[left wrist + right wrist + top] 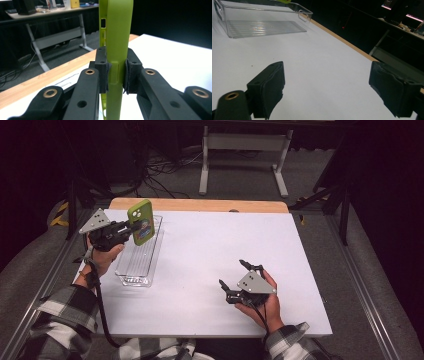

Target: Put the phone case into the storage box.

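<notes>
I've got the left gripper (131,228) clamped on the green phone case (141,221) by its edges, upright above the clear tray (131,272), likely for dropping in, while my right gripper (236,275) idles jaws apart over the worktop (200,250).

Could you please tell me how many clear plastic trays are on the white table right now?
1. The clear plastic tray sits empty near the table's left edge, just below the green phone case held over it by the left gripper.
</notes>
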